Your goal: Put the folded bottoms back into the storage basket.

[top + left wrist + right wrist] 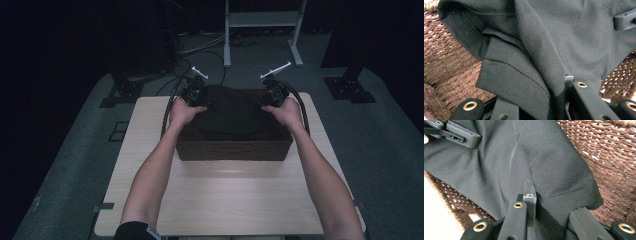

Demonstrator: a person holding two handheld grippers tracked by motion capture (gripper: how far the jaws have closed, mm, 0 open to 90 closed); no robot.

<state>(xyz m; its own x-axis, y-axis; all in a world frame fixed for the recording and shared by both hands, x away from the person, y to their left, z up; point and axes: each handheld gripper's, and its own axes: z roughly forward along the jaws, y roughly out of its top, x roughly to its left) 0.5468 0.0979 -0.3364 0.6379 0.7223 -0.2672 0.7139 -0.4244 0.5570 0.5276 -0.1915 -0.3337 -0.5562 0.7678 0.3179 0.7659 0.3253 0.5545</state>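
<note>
Item: dark cloth, a folded black fabric piece, lying in and over the top of the woven basket. It spans the basket from the 9 o'clock side to the 3 o'clock side in the high view, with its far edge raised at 12 o'clock.

Container: brown wicker basket, rectangular, standing on the far half of the desk, its front wall facing 6 o'clock.

Left gripper: at the cloth's 10 o'clock corner, held in the person's left hand. In the left gripper view the jaws are clamped on a fold of the cloth, with fabric bunched between them and the basket weave at 9 o'clock.

Right gripper: at the cloth's 2 o'clock corner, held in the right hand. In the right gripper view the jaws are pinched on the cloth edge; basket weave lies at 2 o'clock, and the other gripper appears at 10 o'clock.
</note>
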